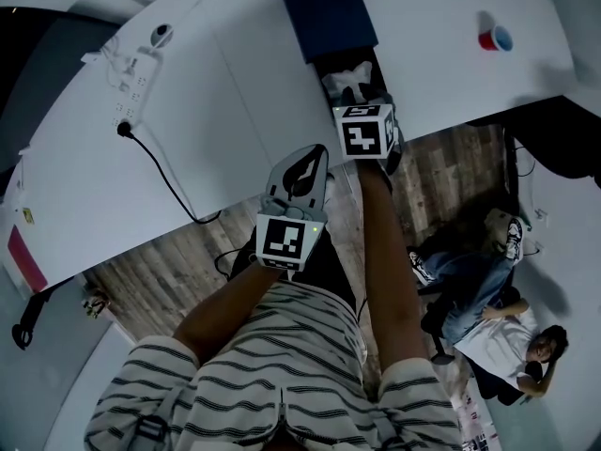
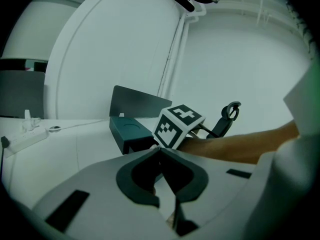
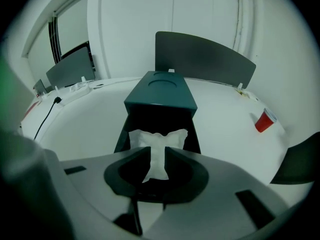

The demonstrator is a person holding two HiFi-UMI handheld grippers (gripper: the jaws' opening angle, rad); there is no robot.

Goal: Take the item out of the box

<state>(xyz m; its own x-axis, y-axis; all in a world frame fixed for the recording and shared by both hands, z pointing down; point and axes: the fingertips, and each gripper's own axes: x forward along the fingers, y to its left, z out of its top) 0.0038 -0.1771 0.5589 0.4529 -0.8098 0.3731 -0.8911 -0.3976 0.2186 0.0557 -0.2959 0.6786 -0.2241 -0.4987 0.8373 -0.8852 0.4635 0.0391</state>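
Observation:
A dark teal box point(image 1: 324, 7) lies on the white table point(image 1: 225, 111) with its near end open. A crumpled white item point(image 3: 157, 141) sits in that opening point(image 1: 349, 78). My right gripper point(image 3: 157, 157) points steeply down at the opening; its jaws stand a little apart with the white item showing between the tips. From the head view the right gripper point(image 1: 362, 97) is at the table edge, just below the item. My left gripper point(image 1: 302, 163) hangs lower and to the left, off the table, with its jaws together and nothing in them point(image 2: 160, 151).
A red cup point(image 3: 266, 120) stands on the table to the right of the box. A power strip point(image 1: 136, 78) with a black cable lies at the left. A grey divider panel point(image 3: 205, 59) rises behind the box. A person sits on the floor point(image 1: 507, 318) at the right.

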